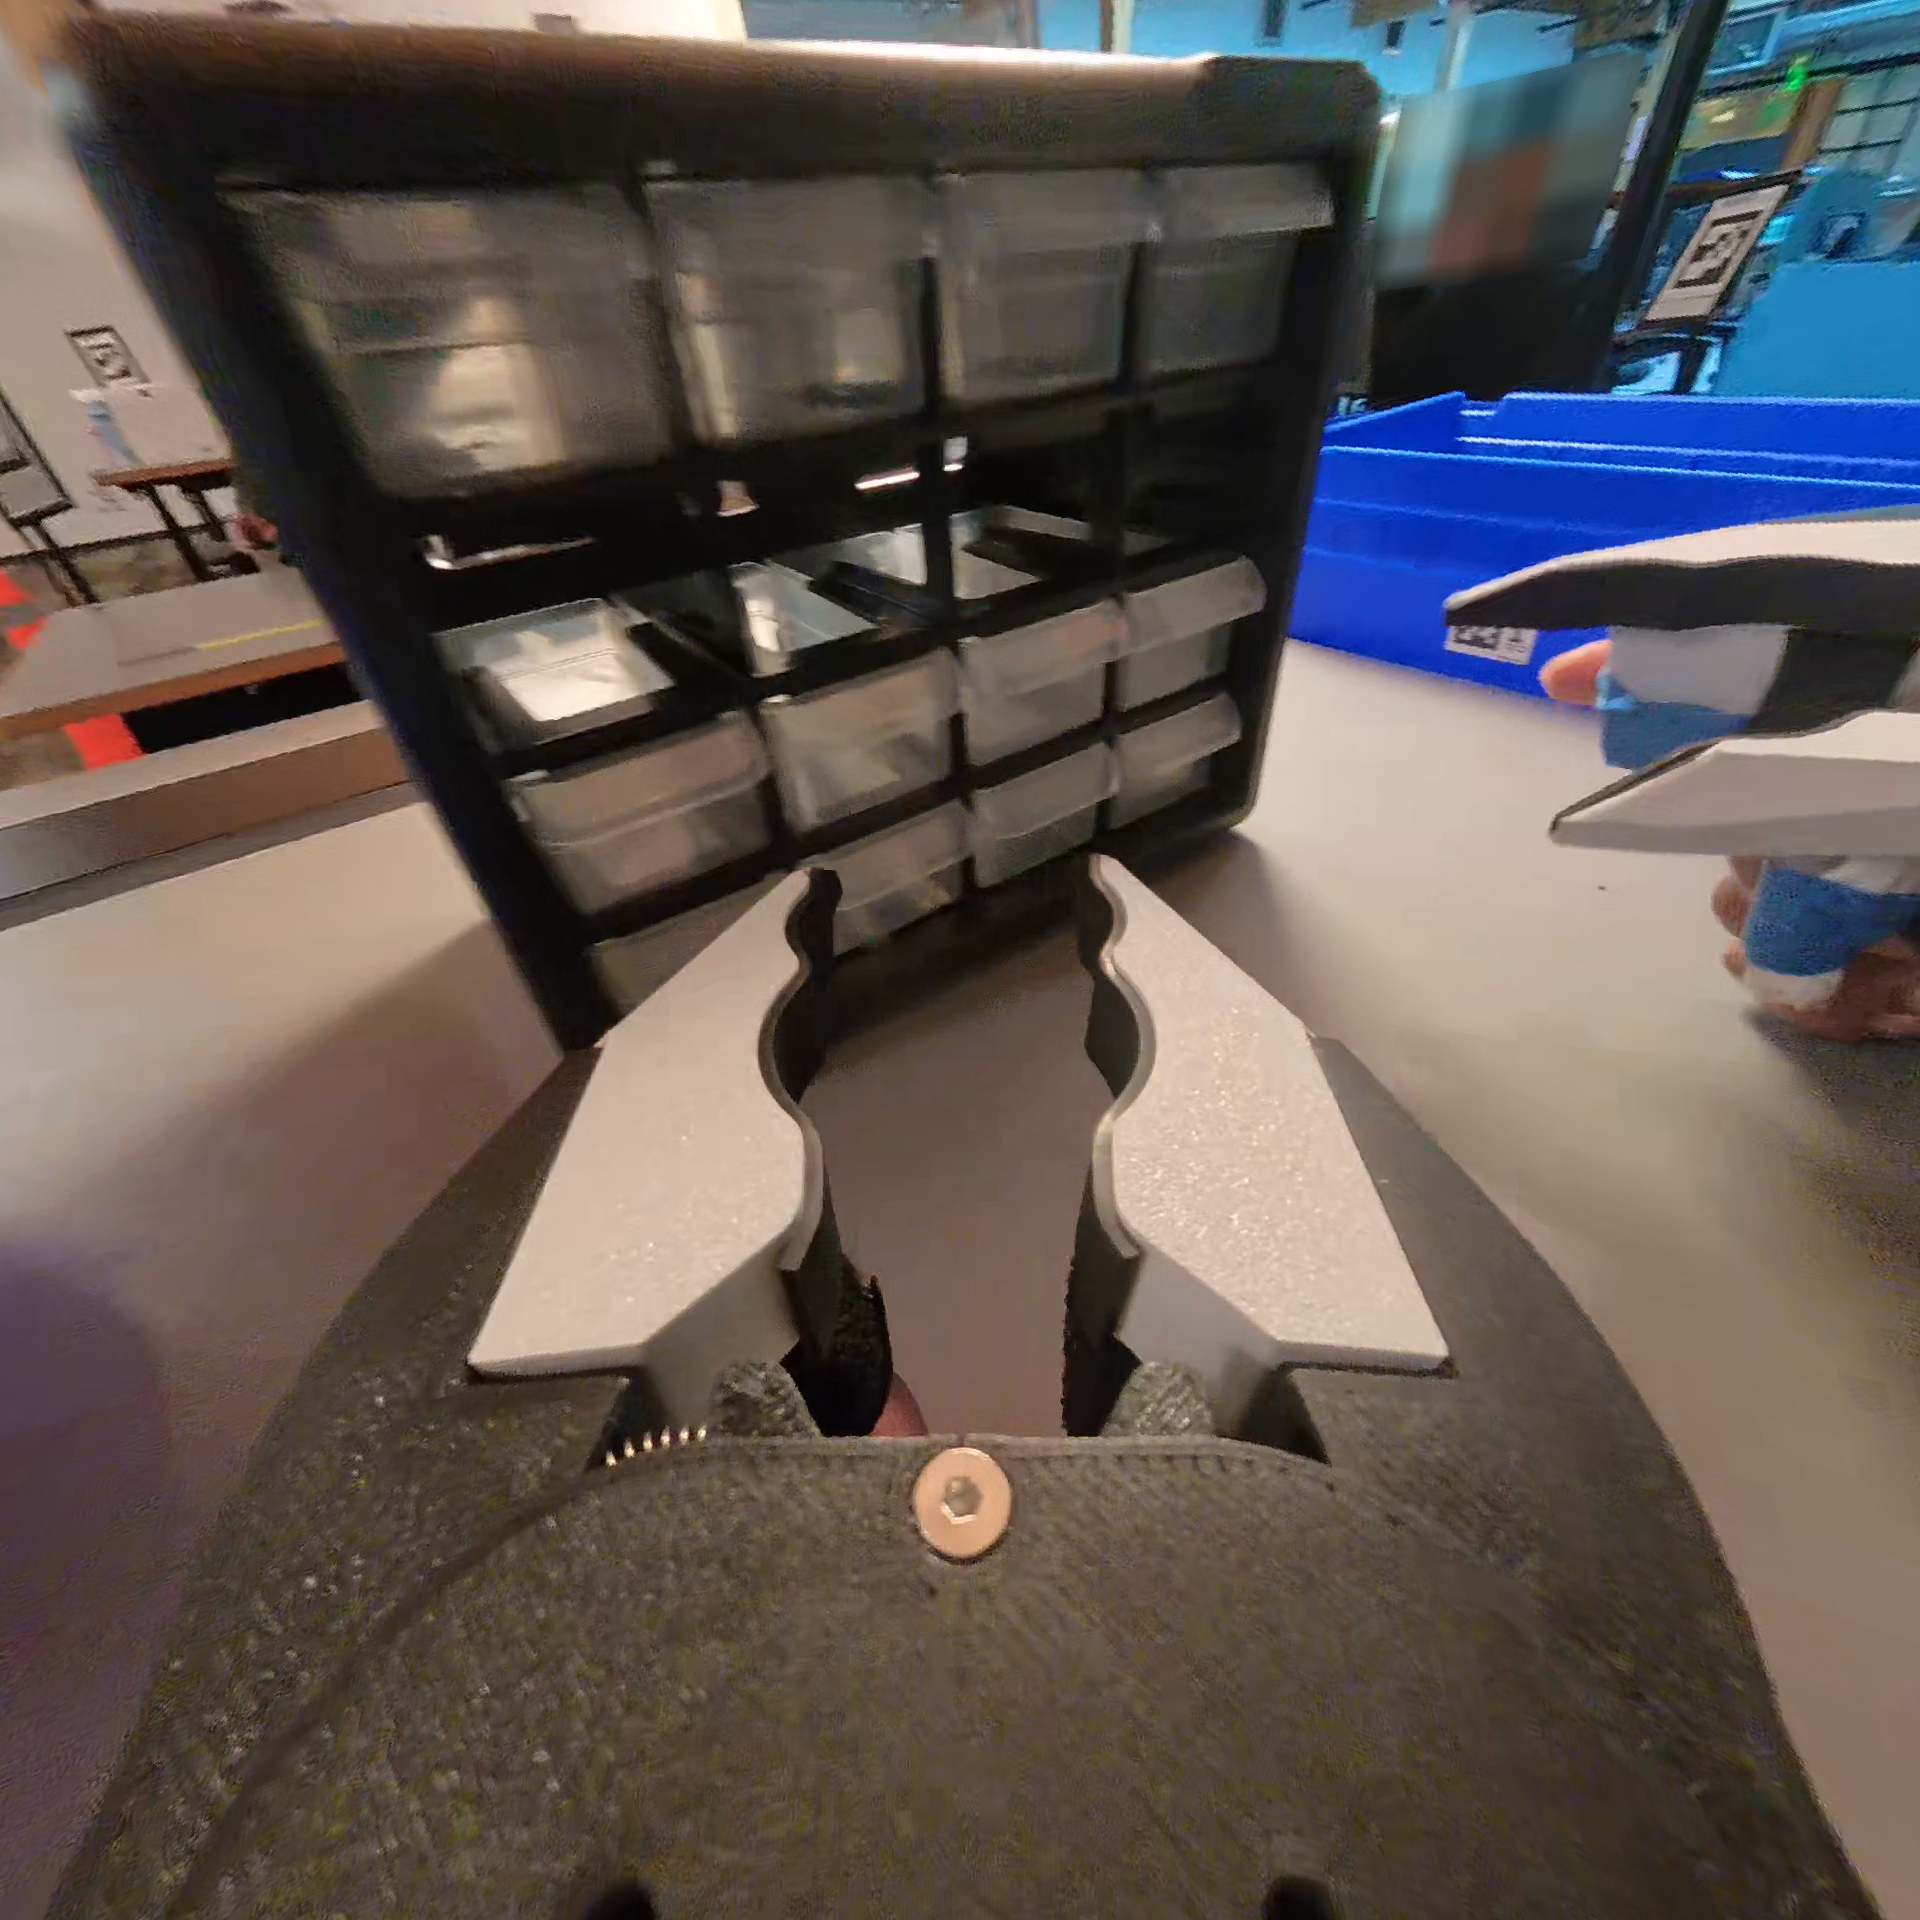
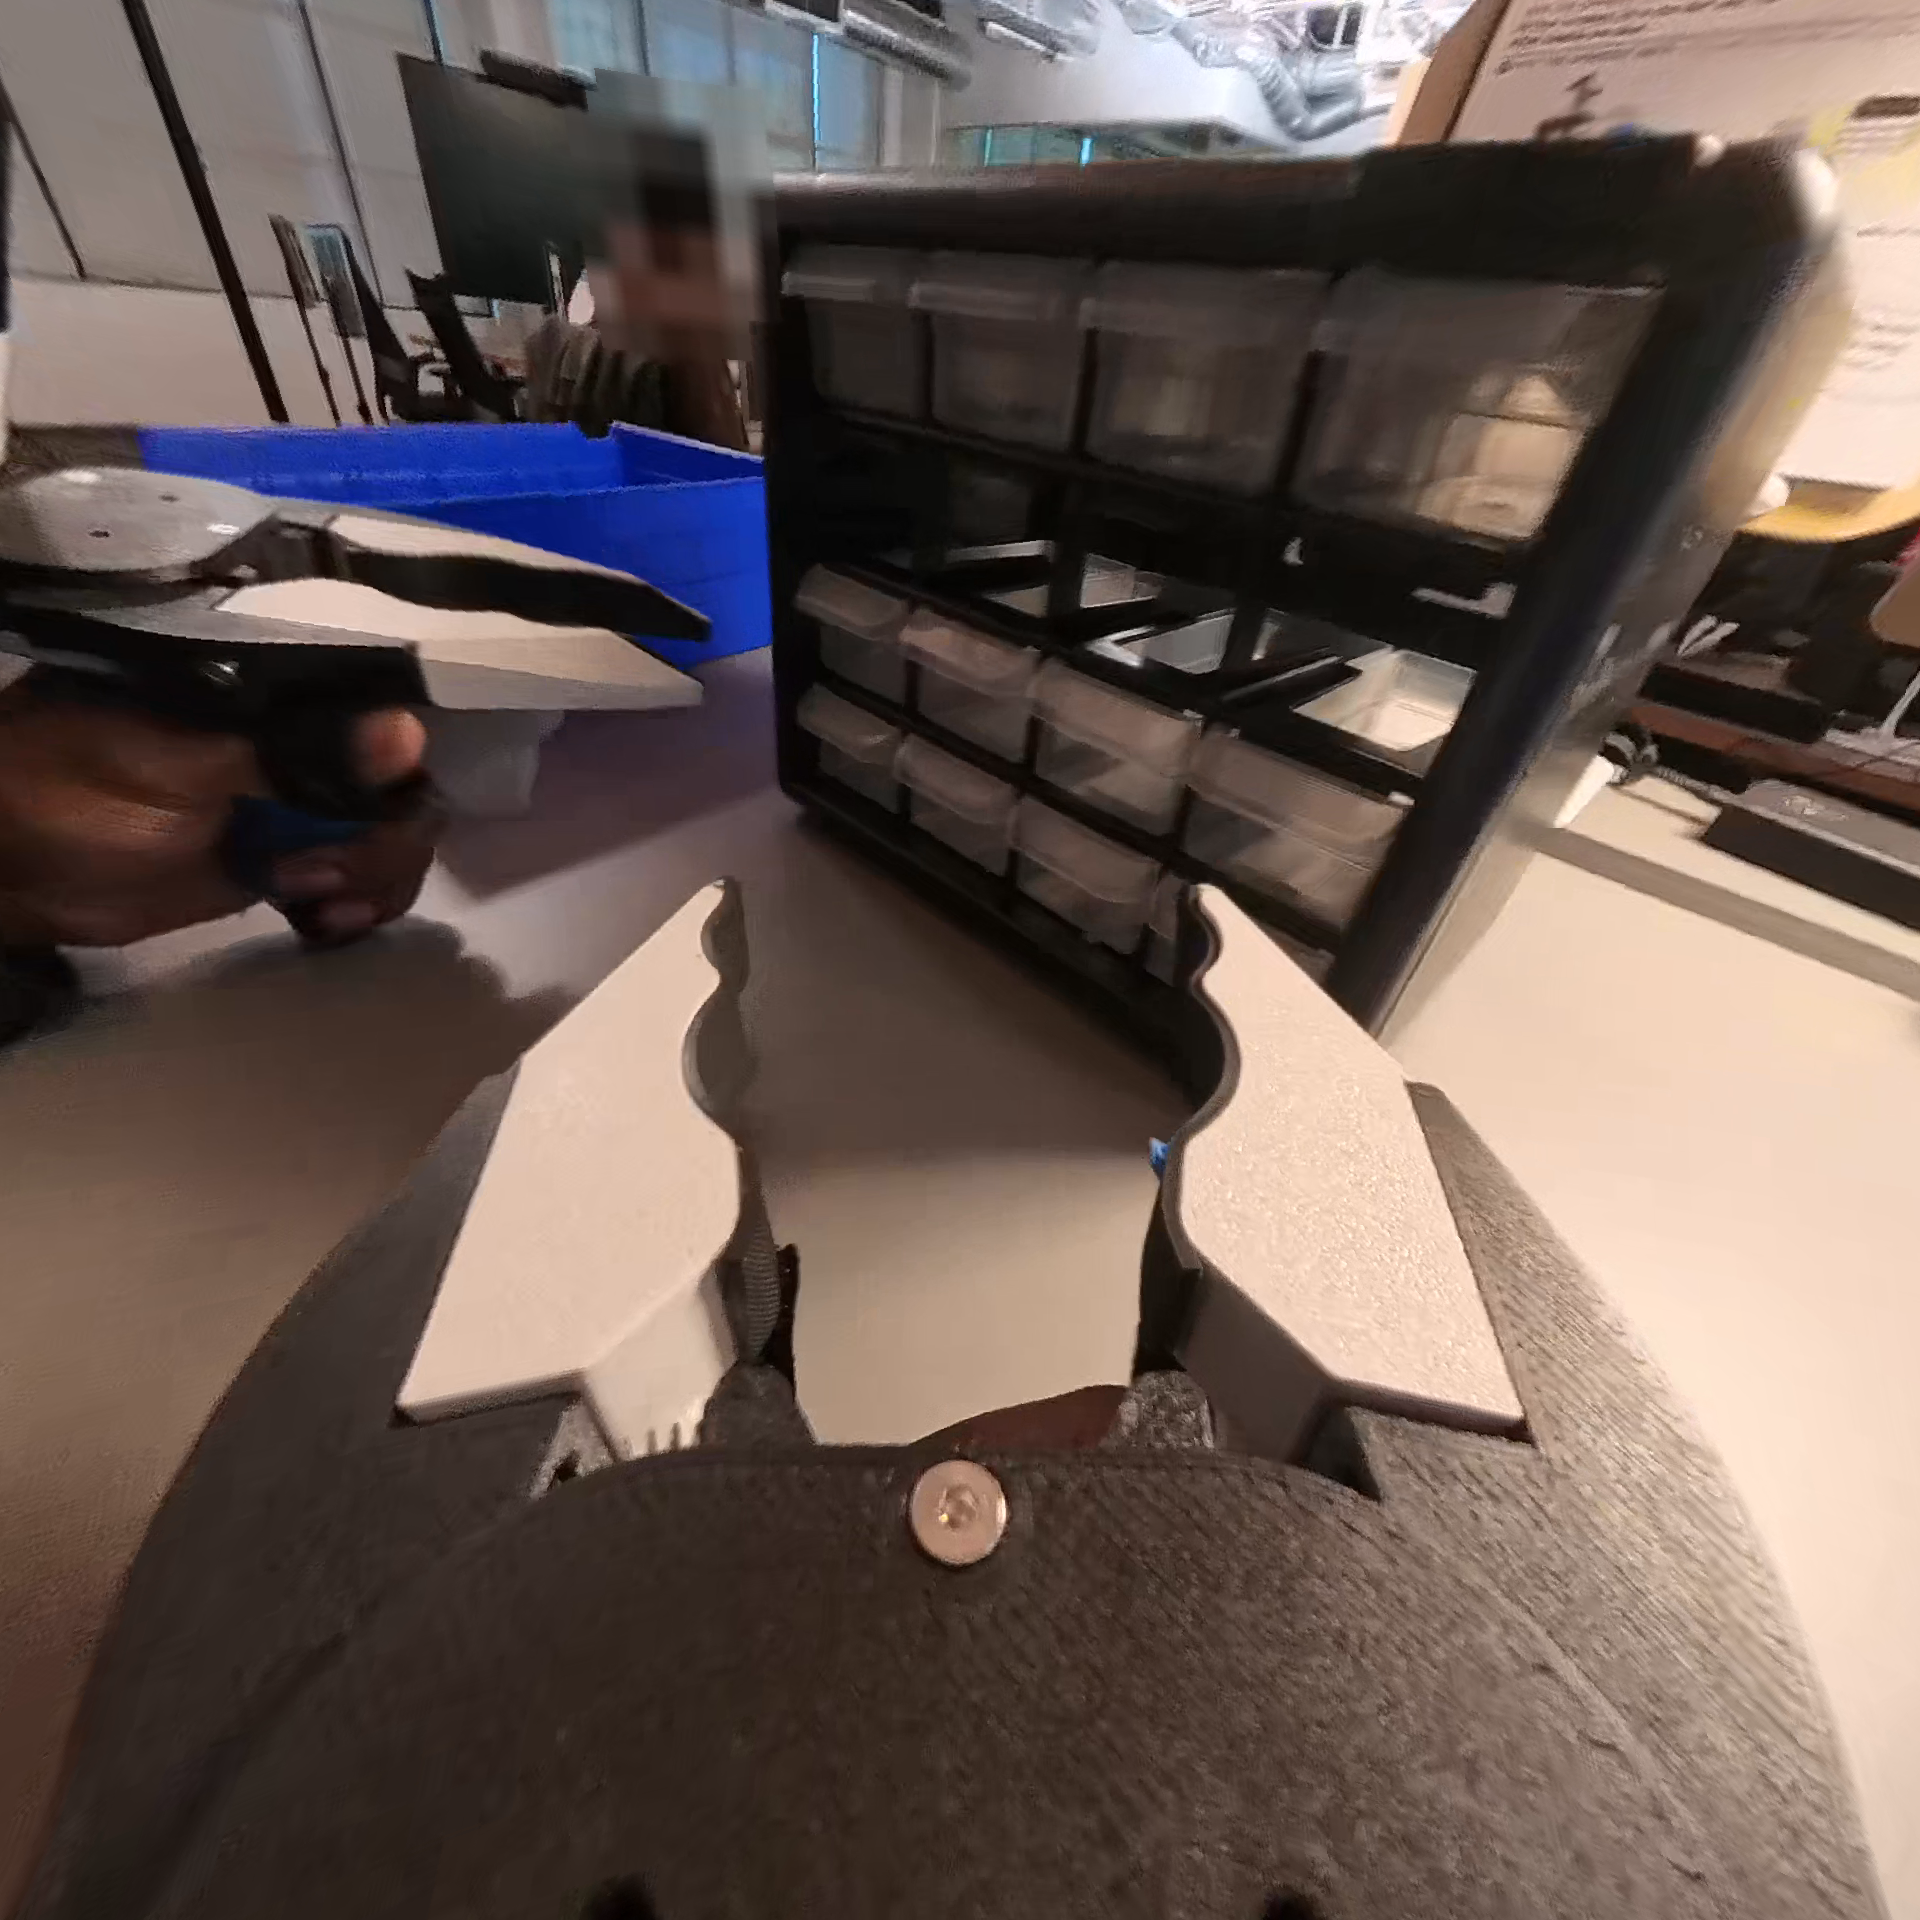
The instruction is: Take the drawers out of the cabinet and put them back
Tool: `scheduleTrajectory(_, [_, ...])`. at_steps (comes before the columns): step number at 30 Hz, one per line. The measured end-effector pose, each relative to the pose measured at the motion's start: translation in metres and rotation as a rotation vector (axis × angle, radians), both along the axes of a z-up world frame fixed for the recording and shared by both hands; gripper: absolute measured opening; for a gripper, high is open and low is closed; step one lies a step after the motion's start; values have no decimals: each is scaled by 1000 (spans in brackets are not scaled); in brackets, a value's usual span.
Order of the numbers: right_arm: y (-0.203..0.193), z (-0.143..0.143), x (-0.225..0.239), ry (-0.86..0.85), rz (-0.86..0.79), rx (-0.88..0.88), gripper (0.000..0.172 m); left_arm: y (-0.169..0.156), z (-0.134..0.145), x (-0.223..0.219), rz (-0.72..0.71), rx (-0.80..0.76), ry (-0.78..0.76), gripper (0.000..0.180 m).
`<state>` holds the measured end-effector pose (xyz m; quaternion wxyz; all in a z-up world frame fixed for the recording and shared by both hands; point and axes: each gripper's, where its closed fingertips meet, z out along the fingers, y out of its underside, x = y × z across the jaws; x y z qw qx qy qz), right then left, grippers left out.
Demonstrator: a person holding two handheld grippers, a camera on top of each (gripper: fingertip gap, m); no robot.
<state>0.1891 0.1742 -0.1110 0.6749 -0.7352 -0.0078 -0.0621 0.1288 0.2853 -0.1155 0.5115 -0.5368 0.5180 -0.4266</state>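
Note:
The black cabinet (image 1: 790,114) stands tilted on the grey table (image 1: 1455,1039), filled with clear plastic drawers (image 1: 862,738). Its second row of slots (image 1: 1039,478) is dark and holds no drawers. My left gripper (image 1: 956,883) is open and empty, just in front of the cabinet's bottom row. In the right wrist view the cabinet (image 2: 1558,727) is to the right, and my right gripper (image 2: 961,899) is wide open and empty near its lower front corner. Each gripper also shows in the other view, the right one (image 1: 1507,717) and the left one (image 2: 704,660), both away from the cabinet.
A blue bin (image 1: 1610,499) stands behind and beside the cabinet; it also shows in the right wrist view (image 2: 520,488). A pale boxy shape (image 2: 488,758) lies on the table beyond the left gripper. A hand (image 2: 156,831) holds that gripper.

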Motion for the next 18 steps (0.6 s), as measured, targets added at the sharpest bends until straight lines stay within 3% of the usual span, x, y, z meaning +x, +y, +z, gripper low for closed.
scheduleTrajectory(5, [1,2,-16,-79,65,19,91,-25,-1,13,-70,19,-12,47])
scheduleTrajectory(18, [-10,17,-50,-143,228,120,96,-36,3,17,-135,-20,-44,44])
